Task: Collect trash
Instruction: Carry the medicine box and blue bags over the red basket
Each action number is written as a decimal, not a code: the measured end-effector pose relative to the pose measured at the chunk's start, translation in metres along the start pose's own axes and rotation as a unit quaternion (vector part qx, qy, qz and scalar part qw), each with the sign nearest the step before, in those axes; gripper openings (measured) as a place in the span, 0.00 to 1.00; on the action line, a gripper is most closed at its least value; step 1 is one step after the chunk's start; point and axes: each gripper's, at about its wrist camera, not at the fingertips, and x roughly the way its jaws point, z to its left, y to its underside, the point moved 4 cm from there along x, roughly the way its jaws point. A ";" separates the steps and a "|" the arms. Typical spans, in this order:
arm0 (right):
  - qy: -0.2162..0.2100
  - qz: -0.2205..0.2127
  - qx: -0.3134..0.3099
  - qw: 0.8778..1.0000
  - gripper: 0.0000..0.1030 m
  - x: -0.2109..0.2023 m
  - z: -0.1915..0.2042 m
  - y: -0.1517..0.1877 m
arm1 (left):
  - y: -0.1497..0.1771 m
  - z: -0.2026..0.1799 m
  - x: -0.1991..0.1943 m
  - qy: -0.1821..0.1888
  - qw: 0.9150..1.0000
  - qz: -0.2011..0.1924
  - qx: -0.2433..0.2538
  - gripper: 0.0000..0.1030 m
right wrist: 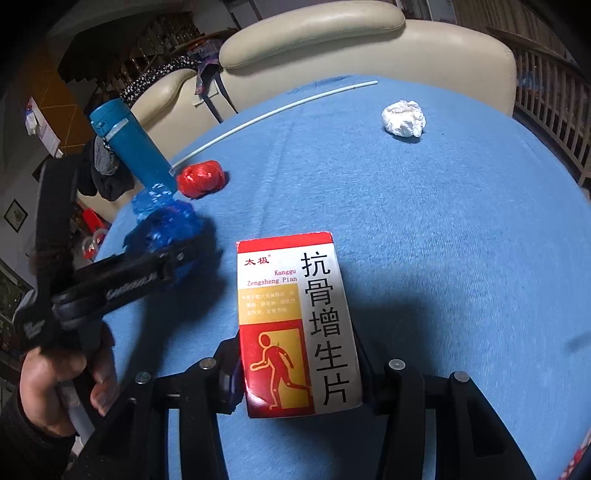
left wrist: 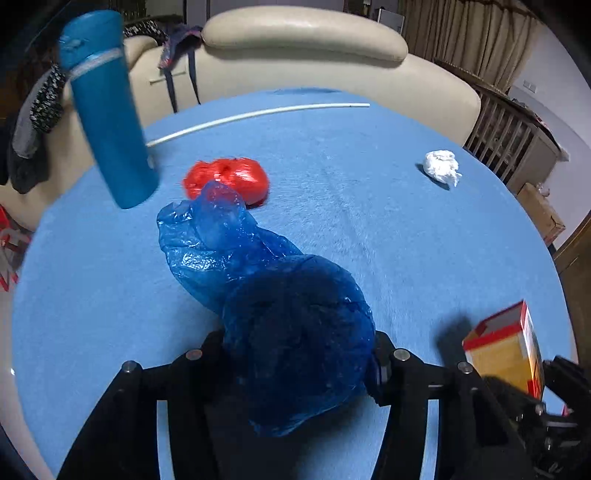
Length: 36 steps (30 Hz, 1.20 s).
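Blue bottle (left wrist: pixel 107 110) upright at the left edge of a blue tablecloth (left wrist: pixel 369 229). Thin white rod (left wrist: pixel 258 114) lying near the far edge. Cream sofa (left wrist: pixel 306 33) behind.

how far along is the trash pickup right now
Nothing visibly binned yet; no bin is in view. In hand: the left gripper is clamped on the blue plastic bag, and the right gripper holds the medicine box. Left on the blue tablecloth: the red crumpled bag, the white paper wad and the thin white stick. The blue bottle likely stays.
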 end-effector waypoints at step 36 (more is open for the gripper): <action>0.032 -0.092 0.051 0.994 0.49 -0.113 0.035 0.072 | 0.071 -0.015 -0.124 0.028 0.996 -0.081 0.028 0.56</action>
